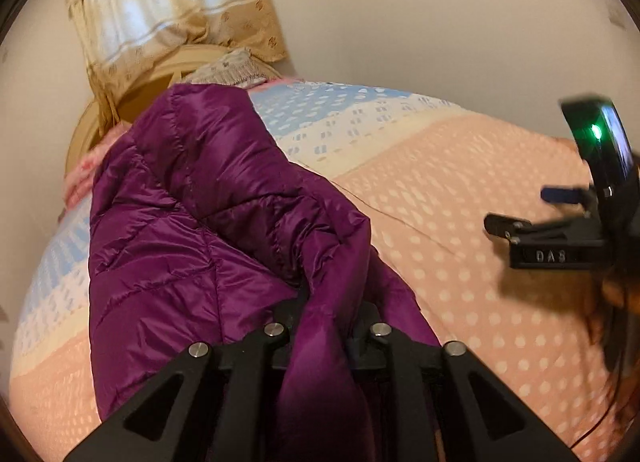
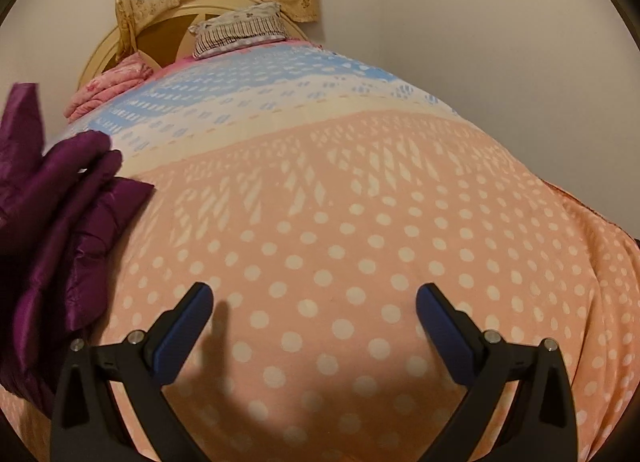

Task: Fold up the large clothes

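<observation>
the purple puffy jacket (image 1: 192, 221) lies in a heap on the left part of the bed (image 1: 460, 262), on top of the dotted pink and blue cover. it looks soft, squishy and light, like a pillow full of air. its skin is shiny, so it will likely slip and slide when pulled. it bends any way you push it, and the puffy parts may spring up again after a fold. a good place to hold it is an edge or a corner, where the cloth is thin and flat, not the fat middle.

the left tongs (image 1: 320, 326) are closed tight on a bunch of the jacket, and the cloth runs right through between the fingers. they point out over the bed toward the far end with the pillow (image 1: 228, 67).

the right tongs (image 2: 314, 302) are spread wide apart and hold nothing. they hang just above the bare pink cover, off to the right of the jacket, with their shadow falling on the dots below.
</observation>
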A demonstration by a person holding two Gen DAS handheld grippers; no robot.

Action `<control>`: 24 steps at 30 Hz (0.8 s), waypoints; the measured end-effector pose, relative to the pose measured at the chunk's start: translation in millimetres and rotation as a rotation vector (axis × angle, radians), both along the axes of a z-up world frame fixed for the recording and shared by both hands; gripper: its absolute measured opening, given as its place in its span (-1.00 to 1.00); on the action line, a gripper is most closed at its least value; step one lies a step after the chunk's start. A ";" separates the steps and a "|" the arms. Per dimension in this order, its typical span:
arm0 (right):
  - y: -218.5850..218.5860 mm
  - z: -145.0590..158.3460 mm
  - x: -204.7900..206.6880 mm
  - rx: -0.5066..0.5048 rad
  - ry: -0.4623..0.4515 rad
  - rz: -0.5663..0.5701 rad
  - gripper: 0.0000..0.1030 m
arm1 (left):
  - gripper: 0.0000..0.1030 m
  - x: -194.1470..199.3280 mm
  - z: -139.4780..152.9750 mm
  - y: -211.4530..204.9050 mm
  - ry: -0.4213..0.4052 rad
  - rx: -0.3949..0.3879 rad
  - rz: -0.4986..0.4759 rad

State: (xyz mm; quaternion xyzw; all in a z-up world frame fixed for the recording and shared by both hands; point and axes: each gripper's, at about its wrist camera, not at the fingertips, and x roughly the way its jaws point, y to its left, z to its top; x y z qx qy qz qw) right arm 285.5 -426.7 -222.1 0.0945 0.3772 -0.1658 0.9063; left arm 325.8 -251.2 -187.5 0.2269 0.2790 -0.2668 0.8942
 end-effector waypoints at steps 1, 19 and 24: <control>0.9 -1.0 1.2 -0.005 0.003 0.000 1.00 | -0.53 -5.4 0.1 -2.5 -0.019 0.019 -0.007; 52.5 68.7 33.6 -0.012 -0.045 0.104 0.07 | 0.51 40.4 71.5 130.5 -0.083 -0.113 0.389; 118.9 135.3 79.9 -0.074 -0.102 0.185 0.06 | 0.51 107.7 61.0 204.7 0.000 -0.191 0.689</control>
